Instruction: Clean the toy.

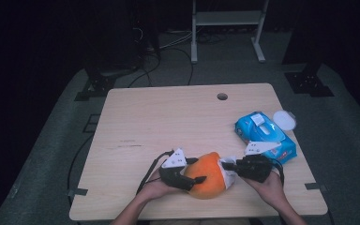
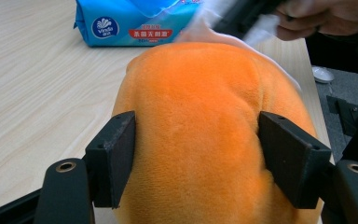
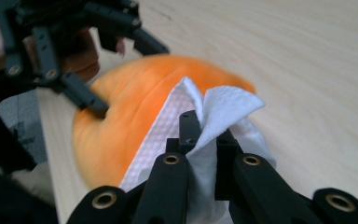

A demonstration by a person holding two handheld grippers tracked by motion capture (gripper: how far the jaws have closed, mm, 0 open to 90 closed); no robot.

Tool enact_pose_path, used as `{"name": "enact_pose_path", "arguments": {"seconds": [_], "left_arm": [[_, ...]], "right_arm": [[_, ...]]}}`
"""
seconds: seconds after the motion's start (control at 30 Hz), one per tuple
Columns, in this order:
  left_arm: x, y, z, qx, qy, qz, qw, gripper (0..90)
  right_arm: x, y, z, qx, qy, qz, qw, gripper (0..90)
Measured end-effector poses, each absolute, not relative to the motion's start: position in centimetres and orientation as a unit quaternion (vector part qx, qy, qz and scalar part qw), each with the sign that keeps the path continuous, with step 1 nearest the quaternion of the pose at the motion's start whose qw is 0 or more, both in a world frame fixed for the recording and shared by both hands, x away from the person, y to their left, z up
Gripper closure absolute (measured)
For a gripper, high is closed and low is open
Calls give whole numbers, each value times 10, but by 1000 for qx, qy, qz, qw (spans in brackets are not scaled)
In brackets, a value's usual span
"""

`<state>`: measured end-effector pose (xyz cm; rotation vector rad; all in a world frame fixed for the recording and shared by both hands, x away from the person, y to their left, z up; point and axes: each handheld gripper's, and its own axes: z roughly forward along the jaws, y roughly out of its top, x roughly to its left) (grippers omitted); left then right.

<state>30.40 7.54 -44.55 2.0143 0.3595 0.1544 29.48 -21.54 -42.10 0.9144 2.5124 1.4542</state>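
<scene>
An orange plush toy (image 1: 209,175) lies near the table's front edge. My left gripper (image 1: 193,177) is shut on it from the left; in the left gripper view both pads (image 2: 113,158) press into the soft orange plush toy (image 2: 196,135). My right gripper (image 1: 228,166) is shut on a white wet wipe (image 1: 228,172) and holds it against the toy's right side. In the right gripper view the wipe (image 3: 205,121) is bunched between the jaws of my right gripper (image 3: 208,140) and spreads over the orange toy (image 3: 130,107). My left gripper (image 3: 121,70) is seen beyond it.
A blue pack of wet wipes (image 1: 265,136) lies at the right of the table (image 1: 168,117), with a white round lid (image 1: 284,120) beside it. A round cable hole (image 1: 222,96) is near the table's far edge. The wipes pack (image 2: 135,21) lies behind the toy.
</scene>
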Motion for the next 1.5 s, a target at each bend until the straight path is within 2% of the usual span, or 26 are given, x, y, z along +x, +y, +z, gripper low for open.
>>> {"name": "enact_pose_path", "arguments": {"seconds": [0.23,0.53,0.6,0.77,0.97,1.0,1.07,1.17,1.2,1.37,1.5], "left_arm": [[297,67,-443,845,118,82,515,303],[286,55,-438,854,74,106,503,307],[288,58,-437,852,87,92,509,271],[300,74,-437,835,158,34,526,95],[312,72,-447,828,208,-36,519,63],[312,69,-450,830,204,-53,516,72],[311,65,-452,833,198,-66,513,149],[308,67,-445,833,179,-43,522,332],[307,68,-443,831,172,-34,528,368],[301,74,-417,821,114,98,550,413],[305,87,-415,804,81,160,567,414]], "right_arm": [[285,-220,-419,299,829,471,46,858],[310,-198,-403,288,814,502,47,858],[311,-190,-404,279,822,494,52,857],[305,-199,-409,280,824,490,54,857],[294,-218,-415,285,820,494,45,856],[293,-220,-415,286,820,495,45,855],[290,-222,-414,286,820,495,41,855],[288,-223,-412,284,822,492,48,855],[287,-225,-409,285,820,494,51,856],[290,-222,-393,277,809,514,69,856],[298,-210,-382,262,803,528,85,856]]}}
